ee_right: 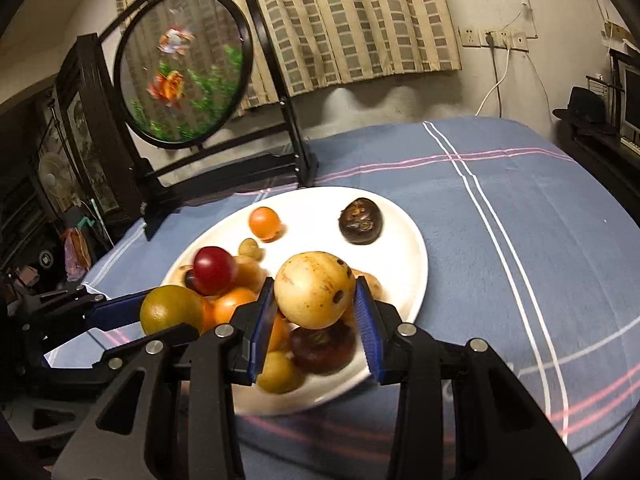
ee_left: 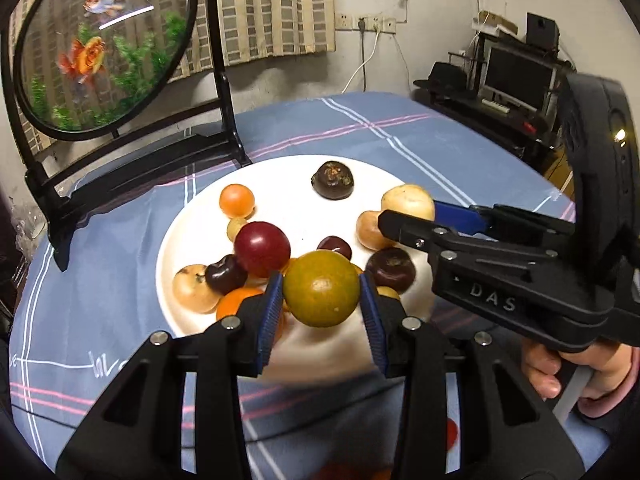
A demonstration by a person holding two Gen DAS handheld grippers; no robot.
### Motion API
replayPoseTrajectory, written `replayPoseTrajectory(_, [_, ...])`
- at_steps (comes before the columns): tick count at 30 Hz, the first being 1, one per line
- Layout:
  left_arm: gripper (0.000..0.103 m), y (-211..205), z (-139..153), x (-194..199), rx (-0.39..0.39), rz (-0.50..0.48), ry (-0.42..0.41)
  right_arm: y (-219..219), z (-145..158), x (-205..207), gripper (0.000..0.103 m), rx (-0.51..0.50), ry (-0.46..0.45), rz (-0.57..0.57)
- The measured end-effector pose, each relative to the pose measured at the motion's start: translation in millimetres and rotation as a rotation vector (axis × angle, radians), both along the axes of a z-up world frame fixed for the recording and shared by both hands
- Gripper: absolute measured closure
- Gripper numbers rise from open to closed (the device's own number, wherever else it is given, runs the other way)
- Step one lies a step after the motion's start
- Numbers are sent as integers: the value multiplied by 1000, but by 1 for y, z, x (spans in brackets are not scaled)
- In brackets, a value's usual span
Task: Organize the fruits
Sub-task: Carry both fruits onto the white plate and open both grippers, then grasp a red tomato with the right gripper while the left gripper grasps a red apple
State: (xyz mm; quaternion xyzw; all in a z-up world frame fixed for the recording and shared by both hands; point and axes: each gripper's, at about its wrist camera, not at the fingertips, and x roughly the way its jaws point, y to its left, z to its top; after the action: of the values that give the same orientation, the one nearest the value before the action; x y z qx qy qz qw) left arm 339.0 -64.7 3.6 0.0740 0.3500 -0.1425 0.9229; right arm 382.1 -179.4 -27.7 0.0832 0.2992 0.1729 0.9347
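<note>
Left wrist view: I am clamping my left gripper (ee_left: 321,295) on a greenish-orange citrus (ee_left: 321,289), lifted over the white plate (ee_left: 280,172) at its 6 o'clock edge. At 3 o'clock, my right gripper (ee_right: 316,300) is pinching a pale yellow fruit (ee_right: 313,289), probably to sort both apart.

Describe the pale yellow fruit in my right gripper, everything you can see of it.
The pale fruit is round, cream-yellow with smooth, matte skin, brown speckling and a few dark spots on its right side. The right gripper is shut on it, blue ribbed pads pressing both flanks. It hangs above the near part of the white plate, over a dark maroon fruit; whether they touch is unclear.
</note>
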Motion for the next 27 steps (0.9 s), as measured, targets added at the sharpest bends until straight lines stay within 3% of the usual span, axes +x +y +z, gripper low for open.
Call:
replayPoseTrajectory(4, [58,-3,-11,8,25,17,10,-3,-4,11,61,3,18,28])
replayPoseTrajectory(5, [43,-3,-10,7,33,28,-4,-2,-4,10,57,1,14,33])
replayPoseTrajectory(6, [36,-2,-7,6,38,42,-22,-2,-3,10,57,3,8,37])
replayPoseTrajectory(8, [31,5,4,-1,19,48,-40,-4,2,7,57,19,2,45])
replayPoseTrajectory(12, [12,27,33,-24,-12,88,-79,-9,18,-8,57,48,-25,45])
replayPoseTrajectory(18, [3,79,47,-79,-80,192,-98,-11,26,-48,57,66,-20,79])
replayPoseTrajectory(22, [3,106,25,-110,-96,247,-92,2,17,-74,57,2,21,151])
replayPoseTrajectory(27, [3,132,-2,-116,-136,337,-52,15,3,-106,57,-88,36,197])
